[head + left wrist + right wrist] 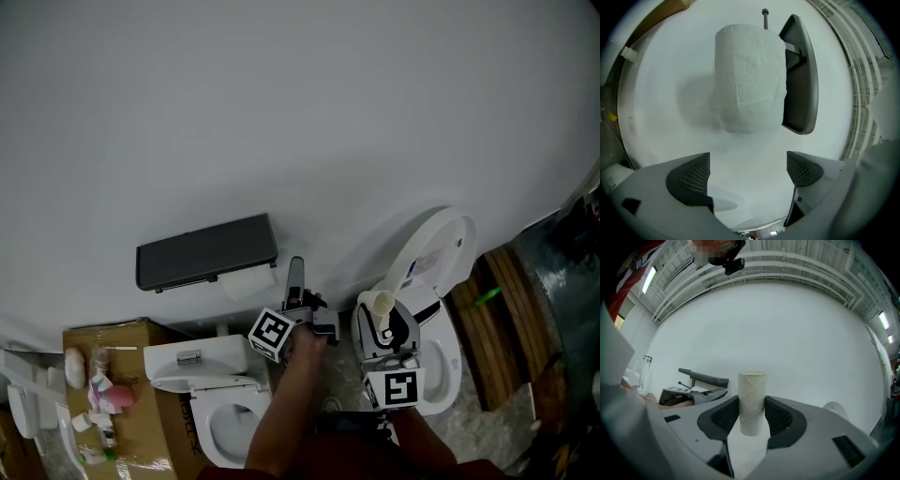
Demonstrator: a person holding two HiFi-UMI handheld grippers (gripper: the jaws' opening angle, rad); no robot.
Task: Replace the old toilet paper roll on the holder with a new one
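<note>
Two claws busy: my right claw [752,418] pinches the light, probably crushable cardboard tube [752,387] mid-frame, while my left claw [748,165] gapes empty below the soft roll [750,79] on the holder [802,79], best squeezed gently across its sides.

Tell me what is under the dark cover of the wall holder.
A white toilet paper roll sits under the cover. One rod tip pokes out; the rest of the rod is hidden inside the roll.
</note>
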